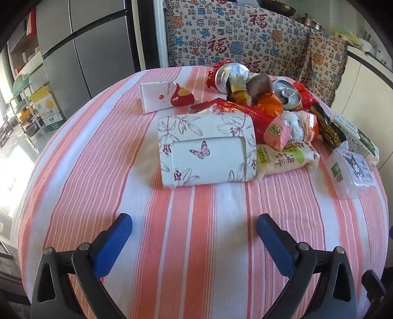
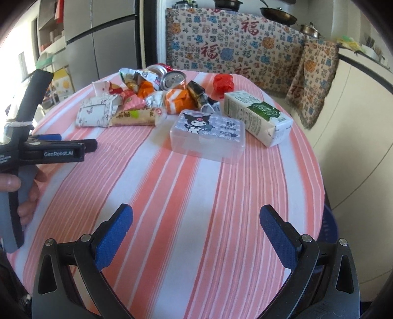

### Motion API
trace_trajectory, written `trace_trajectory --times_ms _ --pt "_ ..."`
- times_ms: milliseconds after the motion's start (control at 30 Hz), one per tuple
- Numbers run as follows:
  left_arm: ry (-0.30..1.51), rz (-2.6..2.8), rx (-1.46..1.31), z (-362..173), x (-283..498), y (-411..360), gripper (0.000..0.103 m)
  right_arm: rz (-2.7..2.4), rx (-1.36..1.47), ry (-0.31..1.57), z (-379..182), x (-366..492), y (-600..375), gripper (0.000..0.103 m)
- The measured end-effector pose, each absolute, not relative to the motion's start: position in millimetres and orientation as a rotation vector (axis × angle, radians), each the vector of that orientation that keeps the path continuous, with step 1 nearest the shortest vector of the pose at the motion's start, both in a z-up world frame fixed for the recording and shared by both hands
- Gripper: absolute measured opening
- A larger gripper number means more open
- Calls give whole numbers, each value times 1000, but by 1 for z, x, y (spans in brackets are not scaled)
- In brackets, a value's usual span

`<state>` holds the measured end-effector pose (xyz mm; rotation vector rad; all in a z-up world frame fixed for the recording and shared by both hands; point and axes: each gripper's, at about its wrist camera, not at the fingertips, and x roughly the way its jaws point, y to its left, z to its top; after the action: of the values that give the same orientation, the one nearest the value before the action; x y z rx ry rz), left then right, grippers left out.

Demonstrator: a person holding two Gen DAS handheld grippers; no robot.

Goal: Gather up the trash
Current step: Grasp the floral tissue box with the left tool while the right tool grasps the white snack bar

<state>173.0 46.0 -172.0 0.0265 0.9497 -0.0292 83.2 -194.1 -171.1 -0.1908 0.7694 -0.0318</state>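
Observation:
Trash lies heaped at the far side of a pink-striped table: a white floral carton, a white and red box, two crushed cans, several wrappers, a clear plastic box with a cartoon lid and a green-and-white milk carton. My left gripper is open above the near cloth, short of the floral carton. My right gripper is open too, nothing between its fingers, nearer than the plastic box. The left gripper also shows from the side in the right wrist view, held by a hand.
A patterned cloth covers furniture behind the table, with pans on top. A grey refrigerator and shelves stand at the left. A white cabinet runs along the right. A dark blue basket sits below the table's right edge.

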Motion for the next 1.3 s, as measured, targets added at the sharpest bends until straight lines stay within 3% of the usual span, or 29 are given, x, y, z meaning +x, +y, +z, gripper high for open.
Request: trace_trajectory --times_ms 533,567,633,1033,1133,1300 --pt "945 -11 -15 -169 212 48 103 0 -159 824 -192 98 -200 103" --pt "936 -24 -30 -168 212 53 101 4 -155 822 -193 97 -200 103" --pt "916 -39 -19 -165 209 59 82 7 -154 816 -194 97 -201 103" --pt "927 -115 51 -162 156 102 84 49 -151 853 -189 98 -202 103" --pt "931 -98 59 -163 161 100 88 214 -115 810 -174 101 -189 95" --pt "924 -93 35 -165 172 100 87 291 -281 732 -137 145 -142 95"
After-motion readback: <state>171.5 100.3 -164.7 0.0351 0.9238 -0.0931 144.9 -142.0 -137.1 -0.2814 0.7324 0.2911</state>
